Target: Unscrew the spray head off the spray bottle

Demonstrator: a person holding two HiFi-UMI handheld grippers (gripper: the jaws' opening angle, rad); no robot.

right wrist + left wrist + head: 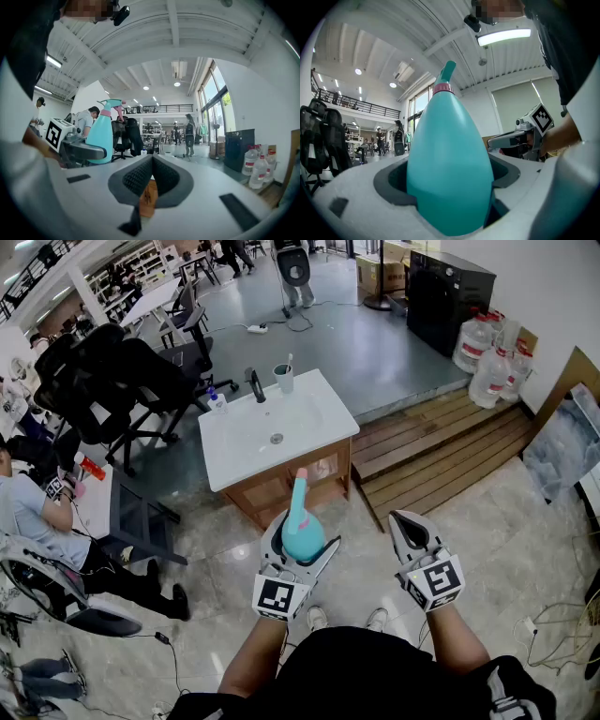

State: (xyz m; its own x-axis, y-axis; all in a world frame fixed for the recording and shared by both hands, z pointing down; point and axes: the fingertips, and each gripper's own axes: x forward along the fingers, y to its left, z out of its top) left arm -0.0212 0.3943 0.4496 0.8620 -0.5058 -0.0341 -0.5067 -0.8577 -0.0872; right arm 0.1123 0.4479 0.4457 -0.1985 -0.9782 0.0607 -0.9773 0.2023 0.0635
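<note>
The left tool (302, 542) is clamped round the belly of the teal bottle (304, 531), held in mid-air with its long axis upright and the spray head (299, 486) on top. The right tool (401, 517), its 2 jaws closed on nothing, sits well apart to the bottle's right. It is the free one, so it would likely open and travel left and up to the head.

Left gripper (302, 532) and right gripper (401, 521): white moulded shells with rounded outlines, lined inside with dark grey pads (138, 177) of ribbed texture. At the near end of each, a marker cube (279, 596) printed with black-and-white square markers. Small dark rectangular insets (239, 211) on the white shell faces. Clothing: black top (375, 676), forearms uncovered; white shoes (317, 617).
</note>
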